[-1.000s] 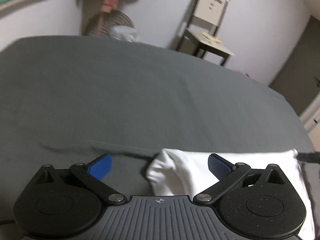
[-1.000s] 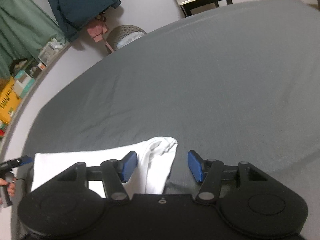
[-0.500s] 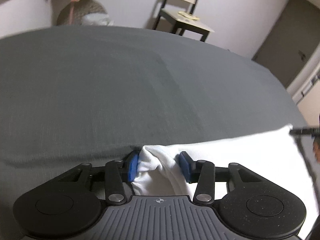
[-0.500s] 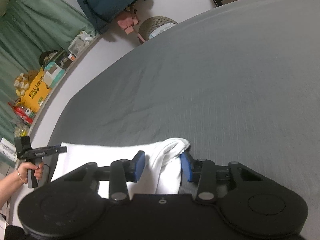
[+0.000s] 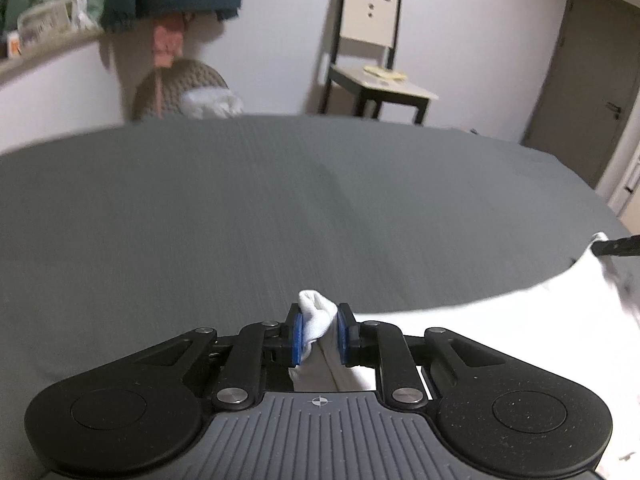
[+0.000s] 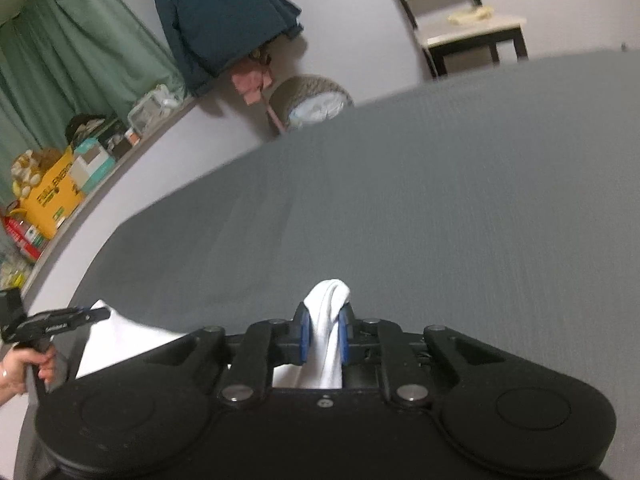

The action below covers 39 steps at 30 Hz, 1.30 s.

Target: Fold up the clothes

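A white garment (image 5: pixel 460 336) is held over the grey bed sheet (image 5: pixel 280 208). My left gripper (image 5: pixel 318 330) is shut on one bunched corner of it, which sticks up between the blue pads. The cloth stretches away to the right, where the other gripper's dark tip (image 5: pixel 616 246) holds the far corner. In the right wrist view my right gripper (image 6: pixel 323 330) is shut on its own corner of the white garment (image 6: pixel 326 320). The cloth runs left to the left gripper (image 6: pixel 60 322), held by a hand (image 6: pixel 24 368).
The grey sheet (image 6: pixel 440 200) spreads wide ahead of both grippers. Beyond it stand a chair (image 5: pixel 372 60), a woven basket (image 5: pixel 180 88) with white cloth, a hanging dark jacket (image 6: pixel 216 16), green curtains (image 6: pixel 68 64), a cluttered ledge (image 6: pixel 60 176) and a door (image 5: pixel 588 92).
Both grippers went from open around the garment's corners to shut on them. Both then rose, lifting the cloth's edge off the sheet.
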Available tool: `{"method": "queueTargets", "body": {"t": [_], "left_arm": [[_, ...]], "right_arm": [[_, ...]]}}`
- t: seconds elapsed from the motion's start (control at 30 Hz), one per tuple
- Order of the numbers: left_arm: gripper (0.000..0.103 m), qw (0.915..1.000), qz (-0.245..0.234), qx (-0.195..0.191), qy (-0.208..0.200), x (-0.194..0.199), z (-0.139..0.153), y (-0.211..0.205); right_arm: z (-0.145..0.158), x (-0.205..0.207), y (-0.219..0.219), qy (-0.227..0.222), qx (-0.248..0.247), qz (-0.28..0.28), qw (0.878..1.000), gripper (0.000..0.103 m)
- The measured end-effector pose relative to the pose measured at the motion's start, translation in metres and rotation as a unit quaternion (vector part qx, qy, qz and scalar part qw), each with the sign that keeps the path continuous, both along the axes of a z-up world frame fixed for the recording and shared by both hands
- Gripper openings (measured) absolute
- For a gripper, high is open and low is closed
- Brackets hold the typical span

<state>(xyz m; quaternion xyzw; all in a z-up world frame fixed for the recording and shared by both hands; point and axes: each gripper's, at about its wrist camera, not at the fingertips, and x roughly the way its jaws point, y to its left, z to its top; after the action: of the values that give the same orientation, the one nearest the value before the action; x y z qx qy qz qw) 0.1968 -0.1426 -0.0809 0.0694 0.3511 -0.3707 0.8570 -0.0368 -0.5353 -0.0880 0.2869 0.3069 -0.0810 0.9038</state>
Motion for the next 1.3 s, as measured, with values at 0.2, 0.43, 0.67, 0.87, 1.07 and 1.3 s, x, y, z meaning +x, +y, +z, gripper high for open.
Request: {"method": "queueTargets", "body": {"t": [0.2, 0.43, 0.67, 0.87, 1.07, 1.3], "left_arm": [[0.017, 0.9962, 0.066, -0.024, -0.053, 0.028, 0.037, -0.009], [0.017, 0.996, 0.034, -0.065, -0.052, 0.017, 0.035, 0.006], [0.017, 0.9869, -0.049, -0.144, -0.053, -0.033, 0.06, 0.062], [0.017, 0.9861, -0.111, -0.113, -0.05, -0.103, 0.055, 0.108], [0.017, 0.9857, -0.164, -0.033, -0.021, -0.152, 0.019, 0.128], [0.017, 0.9804, -0.19, 0.037, -0.04, -0.176, -0.003, 0.122]], "right_arm": [[0.031, 0.038, -0.013, -0.027, -0.039, -0.035, 0.998, 0.014], [0.026, 0.023, -0.01, -0.052, -0.012, -0.023, 0.998, 0.014], [0.065, -0.054, 0.004, -0.115, 0.02, 0.036, 0.993, 0.014], [0.068, -0.123, 0.038, -0.083, -0.01, 0.107, 0.991, 0.014], [0.041, -0.152, 0.056, 0.012, -0.005, 0.159, 0.987, 0.014], [0.024, -0.145, 0.069, 0.086, -0.053, 0.193, 0.976, 0.011]]}}
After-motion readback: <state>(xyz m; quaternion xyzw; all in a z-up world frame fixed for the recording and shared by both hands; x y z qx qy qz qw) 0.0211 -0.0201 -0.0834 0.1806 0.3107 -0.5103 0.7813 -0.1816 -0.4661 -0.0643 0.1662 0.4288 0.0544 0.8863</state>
